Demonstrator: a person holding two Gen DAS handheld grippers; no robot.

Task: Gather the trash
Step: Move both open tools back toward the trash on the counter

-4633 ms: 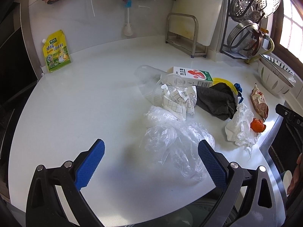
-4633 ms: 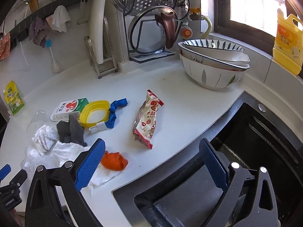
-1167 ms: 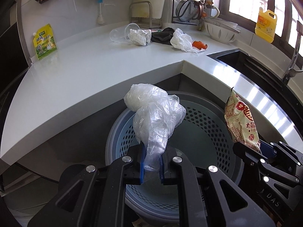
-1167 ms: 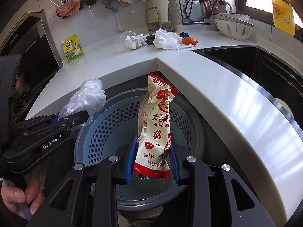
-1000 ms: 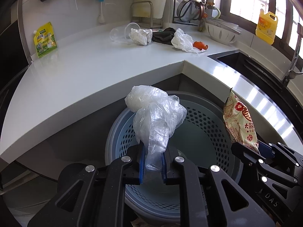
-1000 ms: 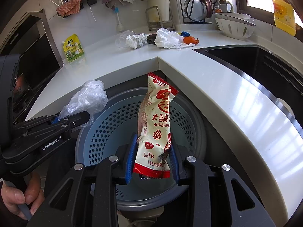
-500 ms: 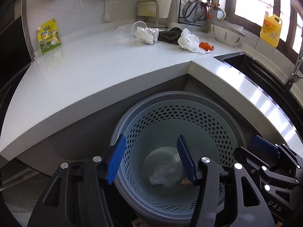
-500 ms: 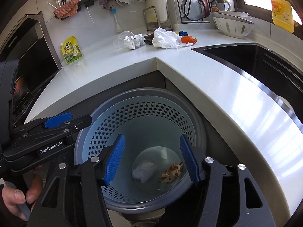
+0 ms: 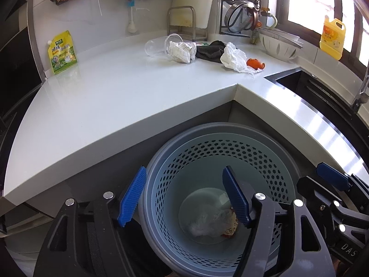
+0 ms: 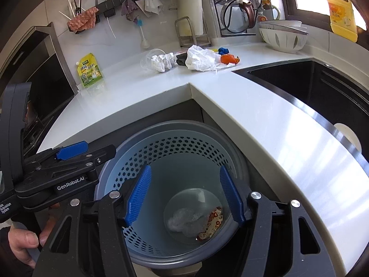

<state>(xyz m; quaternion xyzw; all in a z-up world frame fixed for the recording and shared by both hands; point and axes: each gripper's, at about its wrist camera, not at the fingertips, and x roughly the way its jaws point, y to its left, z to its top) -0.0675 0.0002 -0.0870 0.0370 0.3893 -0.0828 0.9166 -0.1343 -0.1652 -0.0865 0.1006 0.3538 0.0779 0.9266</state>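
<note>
A blue perforated trash basket [image 9: 265, 159] [image 10: 147, 152] stands below the counter corner. At its bottom lie a clear plastic bag [image 9: 205, 225] [image 10: 184, 219] and a red snack wrapper [image 9: 230, 229] [image 10: 213, 222]. My left gripper [image 9: 184, 196] is open and empty above the basket. My right gripper [image 10: 185, 194] is open and empty above it too. On the counter lie a clear cup [image 9: 156, 45], checked paper [image 9: 182, 52], a dark cloth [image 9: 211, 52], a white bag [image 9: 234, 57] [image 10: 199, 58] and an orange scrap [image 9: 254, 63] [image 10: 228, 58].
White counter [image 9: 115, 92] wraps around the basket. A black sink [image 10: 322, 90] is at the right. A yellow-green pouch [image 9: 62, 52] leans on the back wall. Bowls [image 10: 282, 37], a dish rack [image 9: 242, 4] and a yellow detergent bottle [image 10: 342, 20] stand at the back right.
Both grippers opened; the plastic bag and the snack wrapper dropped into the basket. Since half a second ago both jaws have spread a little wider.
</note>
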